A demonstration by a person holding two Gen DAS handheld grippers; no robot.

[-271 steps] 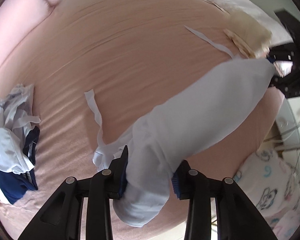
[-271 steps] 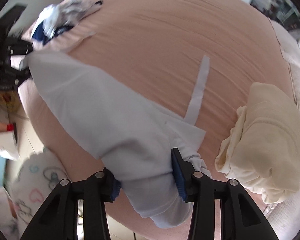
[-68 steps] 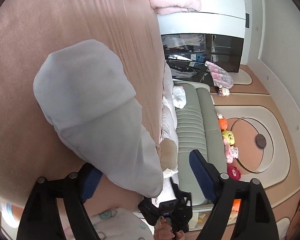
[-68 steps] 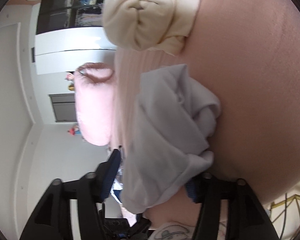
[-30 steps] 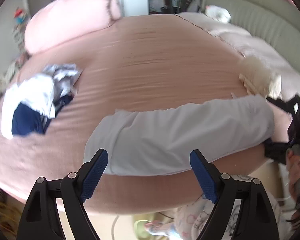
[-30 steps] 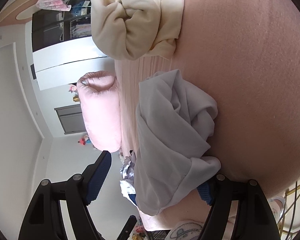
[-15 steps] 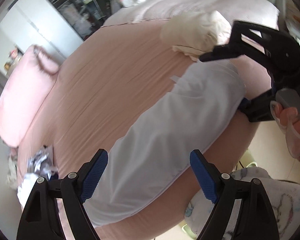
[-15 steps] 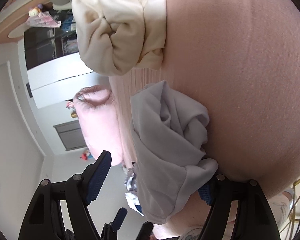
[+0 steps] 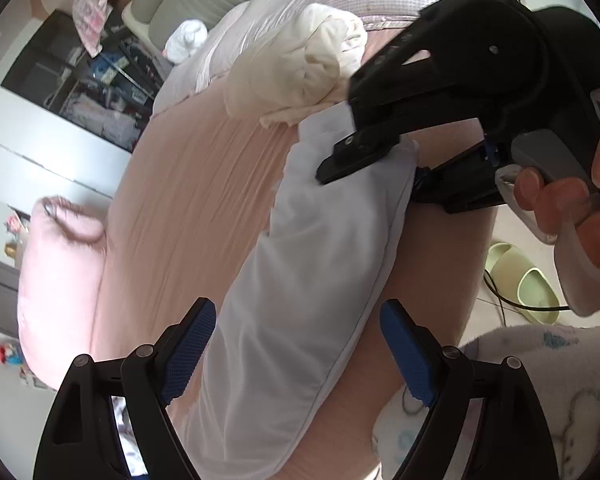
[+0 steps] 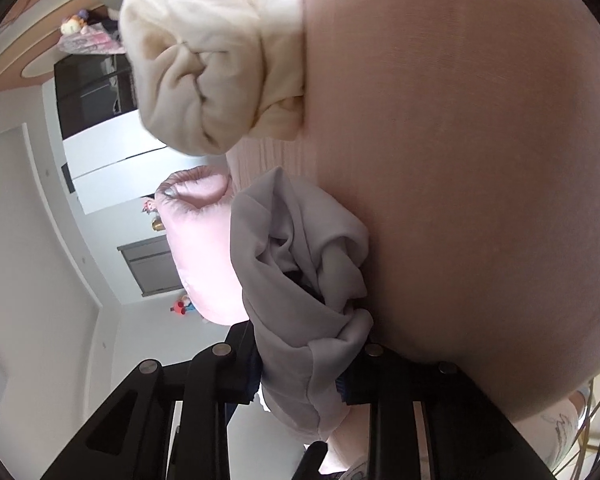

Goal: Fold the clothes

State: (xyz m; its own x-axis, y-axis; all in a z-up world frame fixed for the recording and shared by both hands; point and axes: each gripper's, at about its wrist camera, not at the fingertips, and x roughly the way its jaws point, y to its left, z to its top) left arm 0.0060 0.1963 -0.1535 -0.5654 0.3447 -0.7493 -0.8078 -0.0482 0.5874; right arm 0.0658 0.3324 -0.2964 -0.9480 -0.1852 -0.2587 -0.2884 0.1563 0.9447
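- pale grey garment (image 9: pixel 320 280) folded into a long band, lying along the near edge of the pink bed (image 9: pixel 188 208); one end by the right gripper, the other running down between the left gripper's fingers
- same garment in the right wrist view (image 10: pixel 300 280): bunched, creased end, sitting right at the tool
- right gripper (image 10: pixel 300 376) jaws have just been closing; they now pinch the bunched end of the grey garment, fabric squeezed between the pads
- left wrist view shows that right gripper (image 9: pixel 380 168) from outside: one black finger on top of the garment's end, the other under it at the bed edge
- a hand (image 9: pixel 568 208) wraps the grey handle of the right gripper
- left gripper (image 9: pixel 296 356) jaws wide apart, blue pads (image 9: pixel 188 348) either side of the band; pads not pressing on it, cannot tell if the cloth brushes them
- cream garment (image 9: pixel 300 64) rolled in a lump on the bed, just beside the held end of the grey one; also large at the top of the right wrist view (image 10: pixel 220 60)
- pink pillow (image 9: pixel 60 280) at the far end of the bed, well apart from the grey garment
- green slippers (image 9: pixel 520 276) on the floor beside the bed
- white printed fleece (image 9: pixel 540 400) low right in the left wrist view, near the bed edge
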